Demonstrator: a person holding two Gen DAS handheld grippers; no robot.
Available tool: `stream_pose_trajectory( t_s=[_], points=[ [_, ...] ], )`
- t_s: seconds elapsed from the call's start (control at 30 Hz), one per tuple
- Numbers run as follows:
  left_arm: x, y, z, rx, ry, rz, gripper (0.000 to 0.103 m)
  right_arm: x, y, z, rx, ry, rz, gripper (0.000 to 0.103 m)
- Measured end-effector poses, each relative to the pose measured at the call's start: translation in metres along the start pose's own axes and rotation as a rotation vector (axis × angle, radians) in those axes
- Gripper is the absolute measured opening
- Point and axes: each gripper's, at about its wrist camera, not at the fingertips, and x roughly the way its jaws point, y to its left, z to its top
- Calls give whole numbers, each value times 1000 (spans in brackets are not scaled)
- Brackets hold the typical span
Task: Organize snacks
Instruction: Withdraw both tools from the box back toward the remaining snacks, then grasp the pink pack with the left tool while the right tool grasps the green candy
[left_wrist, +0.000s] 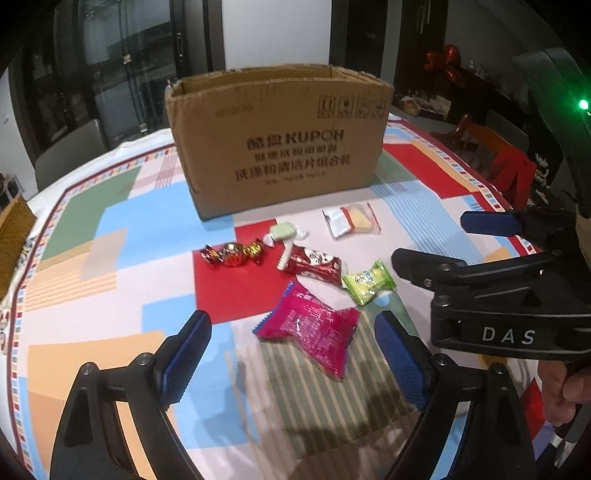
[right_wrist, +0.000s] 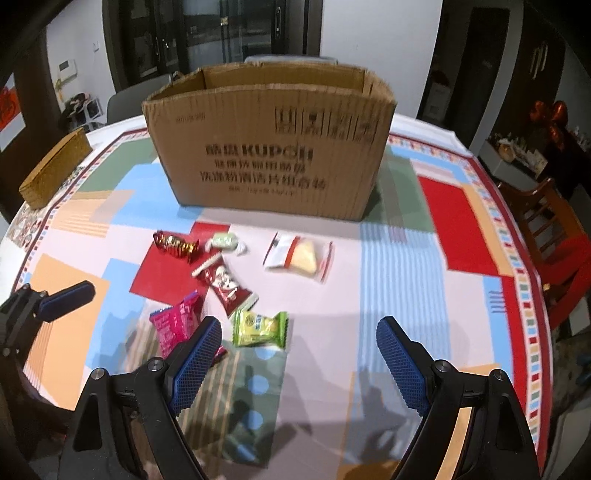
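An open cardboard box (left_wrist: 277, 147) (right_wrist: 269, 147) stands upright on the patterned tablecloth. In front of it lie loose snacks: a magenta packet (left_wrist: 310, 332) (right_wrist: 173, 325), a light green packet (left_wrist: 367, 282) (right_wrist: 260, 328), a red packet (left_wrist: 314, 264) (right_wrist: 225, 286), a red and gold foil candy (left_wrist: 232, 254) (right_wrist: 177, 243), a pale green wrapped candy (left_wrist: 284, 232) (right_wrist: 225, 242) and a clear bag with a yellow piece (left_wrist: 352, 219) (right_wrist: 299, 256). My left gripper (left_wrist: 293, 350) hangs open just above the magenta packet. My right gripper (right_wrist: 299, 354) is open near the light green packet.
A woven yellow box (right_wrist: 55, 168) (left_wrist: 13, 232) sits at the table's left edge. A wooden chair with a red cushion (right_wrist: 554, 236) (left_wrist: 506, 162) stands to the right. In the left wrist view the right gripper's body (left_wrist: 498, 291) and a hand (left_wrist: 565, 387) are close on the right.
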Motion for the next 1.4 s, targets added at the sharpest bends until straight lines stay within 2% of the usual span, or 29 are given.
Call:
stream_pose_trajectory(
  t_s=[0.4,0.77,1.0,1.17,1.23,1.3,1.4],
  points=[
    [29,1,-7,22,35,-39,81,31,9,-4,-15,85,25,86],
    [47,1,-7,21,60,-73,74,54,14,-4,-9,138,38,78],
    [56,-1,-8,21,71,-93,68,66,17,-4,-6,170,46,65],
    [59,0,-8,21,70,-101,65,70,18,-2,-7,171,50,60],
    [60,0,-9,23,67,-100,63,70,18,-2,-14,166,47,54],
    [59,0,-9,22,66,-96,60,69,19,-2,-21,162,47,43],
    [59,1,-10,19,63,-90,58,67,20,-3,-26,157,50,36]
  ],
)
